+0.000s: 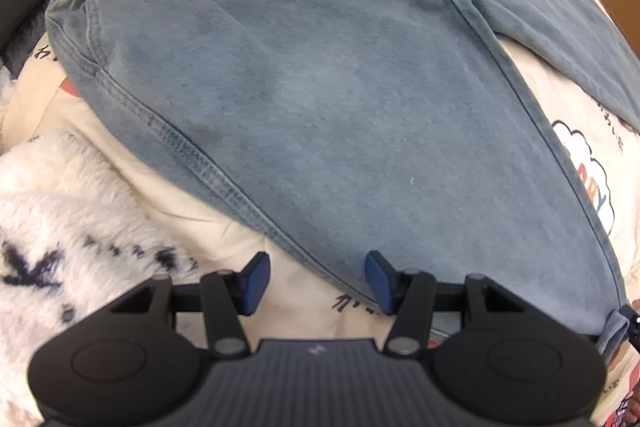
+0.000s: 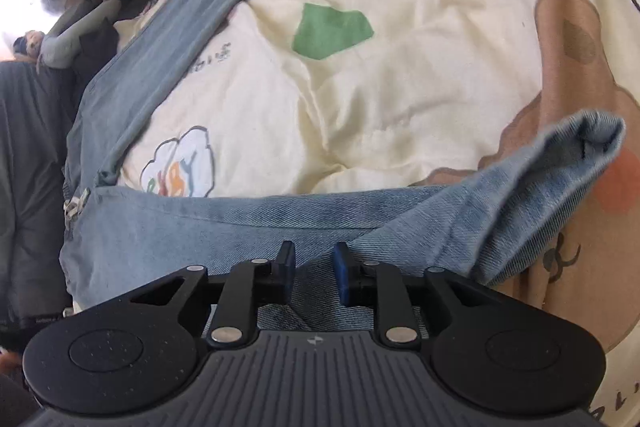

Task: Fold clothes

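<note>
My left claw (image 1: pixel 316 281) points straight down over the jeans (image 1: pixel 328 99), its fingers well apart and holding nothing; the hem seam of one leg runs just ahead of them across the cream quilt (image 1: pixel 132 163). My right claw (image 2: pixel 314 273) tilts downward, fingers slightly parted over denim, not pinching it. The leg's loose end (image 2: pixel 560 179) lies folded just right of it.

Left gripper (image 1: pixel 316 279): lower centre of its frame, pointing straight down; blue pads (image 1: pixel 256 281) stand well apart, nothing pressed between them.

Right gripper (image 2: pixel 314 273): lower centre of its frame, tilted steeply downward; blue pads (image 2: pixel 344 277) stand a narrow gap apart, neither visibly pressing on anything.
</note>
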Demonstrator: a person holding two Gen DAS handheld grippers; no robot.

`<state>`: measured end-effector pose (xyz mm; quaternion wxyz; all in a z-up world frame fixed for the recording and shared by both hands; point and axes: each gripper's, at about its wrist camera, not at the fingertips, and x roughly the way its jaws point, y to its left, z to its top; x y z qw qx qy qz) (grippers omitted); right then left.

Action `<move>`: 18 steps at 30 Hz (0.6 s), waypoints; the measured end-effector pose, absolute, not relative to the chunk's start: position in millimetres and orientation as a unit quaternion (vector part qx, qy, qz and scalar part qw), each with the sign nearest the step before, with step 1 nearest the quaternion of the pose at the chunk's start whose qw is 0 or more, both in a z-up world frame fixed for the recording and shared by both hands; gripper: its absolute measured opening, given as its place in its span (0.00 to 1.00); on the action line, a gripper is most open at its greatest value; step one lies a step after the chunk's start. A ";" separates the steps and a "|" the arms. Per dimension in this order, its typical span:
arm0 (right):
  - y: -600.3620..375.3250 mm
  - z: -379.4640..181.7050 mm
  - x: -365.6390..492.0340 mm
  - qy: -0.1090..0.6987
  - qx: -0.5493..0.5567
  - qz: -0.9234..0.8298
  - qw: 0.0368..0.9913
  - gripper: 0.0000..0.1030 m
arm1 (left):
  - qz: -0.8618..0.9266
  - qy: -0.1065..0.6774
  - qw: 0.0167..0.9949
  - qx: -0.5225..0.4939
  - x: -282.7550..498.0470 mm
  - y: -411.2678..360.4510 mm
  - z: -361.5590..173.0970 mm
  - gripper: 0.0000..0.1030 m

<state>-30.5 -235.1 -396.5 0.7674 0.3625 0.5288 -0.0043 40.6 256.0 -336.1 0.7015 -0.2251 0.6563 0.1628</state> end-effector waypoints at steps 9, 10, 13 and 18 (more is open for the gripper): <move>-250.1 -359.2 -74.3 0.501 0.369 -0.006 0.783 0.37 | 0.160 0.656 0.701 -0.228 37.0 255.8 -335.8 0.54; -250.7 -360.8 -80.6 0.506 0.371 -0.008 0.779 0.37 | 0.160 0.656 0.702 -0.227 36.2 255.5 -335.4 0.54; -250.7 -371.7 -99.1 0.521 0.378 -0.019 0.765 0.37 | 0.159 0.656 0.702 -0.227 34.0 254.9 -333.8 0.54; -250.6 -393.5 -118.1 0.524 0.425 -0.034 0.737 0.37 | 0.159 0.658 0.701 -0.223 29.6 254.8 -330.2 0.54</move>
